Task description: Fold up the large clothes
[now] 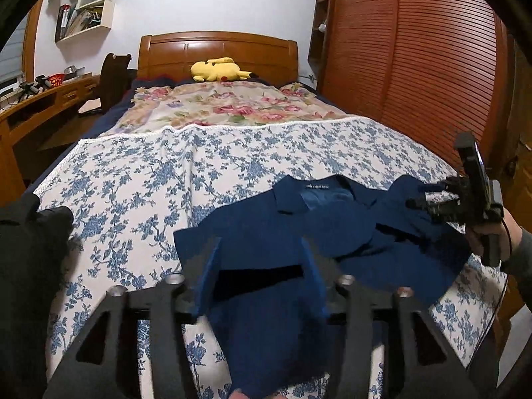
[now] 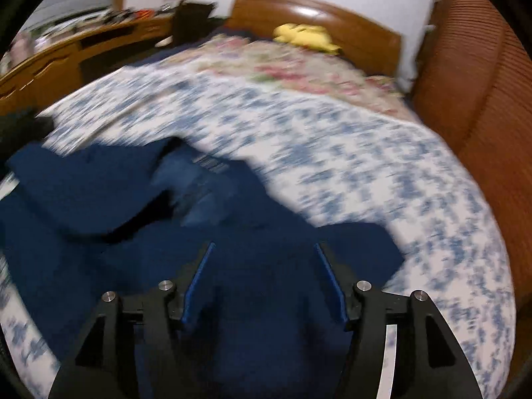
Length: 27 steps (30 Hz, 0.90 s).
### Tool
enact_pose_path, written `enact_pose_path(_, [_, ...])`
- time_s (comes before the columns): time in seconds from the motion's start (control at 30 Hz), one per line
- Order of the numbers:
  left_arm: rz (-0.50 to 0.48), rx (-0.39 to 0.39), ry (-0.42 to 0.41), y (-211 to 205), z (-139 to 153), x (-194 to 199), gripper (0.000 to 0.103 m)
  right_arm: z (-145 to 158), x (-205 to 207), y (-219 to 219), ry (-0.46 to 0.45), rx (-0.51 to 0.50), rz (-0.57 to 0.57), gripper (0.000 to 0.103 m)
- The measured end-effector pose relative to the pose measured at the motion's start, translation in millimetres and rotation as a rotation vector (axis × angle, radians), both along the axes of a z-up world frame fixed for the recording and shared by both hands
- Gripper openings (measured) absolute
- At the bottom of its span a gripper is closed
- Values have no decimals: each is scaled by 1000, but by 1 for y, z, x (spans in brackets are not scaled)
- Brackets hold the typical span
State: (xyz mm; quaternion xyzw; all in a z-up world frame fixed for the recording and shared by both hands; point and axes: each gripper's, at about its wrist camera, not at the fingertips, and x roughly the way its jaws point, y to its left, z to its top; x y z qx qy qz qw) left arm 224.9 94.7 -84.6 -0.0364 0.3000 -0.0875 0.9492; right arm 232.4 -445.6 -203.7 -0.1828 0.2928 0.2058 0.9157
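A large dark blue collared shirt (image 1: 319, 229) lies rumpled on the blue-flowered bedspread (image 1: 139, 186), collar toward the headboard. My left gripper (image 1: 261, 249) is open, its jaws wide apart just above the shirt's near part. My right gripper (image 1: 415, 201) appears in the left wrist view, held by a hand over the shirt's right side. In the blurred right wrist view the right gripper (image 2: 264, 249) is open above the shirt (image 2: 139, 199), holding nothing.
A yellow plush toy (image 1: 217, 69) lies by the wooden headboard (image 1: 217, 50). A pink floral cover (image 1: 219, 106) lies further up the bed. A slatted wooden wardrobe (image 1: 419, 56) stands right, a wooden desk (image 1: 40, 103) left. A dark garment (image 1: 30, 249) lies at the left.
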Motion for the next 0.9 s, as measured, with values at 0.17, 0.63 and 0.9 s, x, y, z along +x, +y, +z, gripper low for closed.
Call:
enact_pose_path(0.17, [7, 13, 0, 0, -3, -2, 64, -20, -24, 20, 78, -83, 80, 62])
enact_pose_path(0.63, [70, 14, -25, 22, -4, -13, 65, 10, 19, 59, 15, -298, 19, 8])
enact_pose_path(0.9, [83, -9, -23, 34, -6, -12, 65, 39, 53, 110, -123, -337, -21, 8])
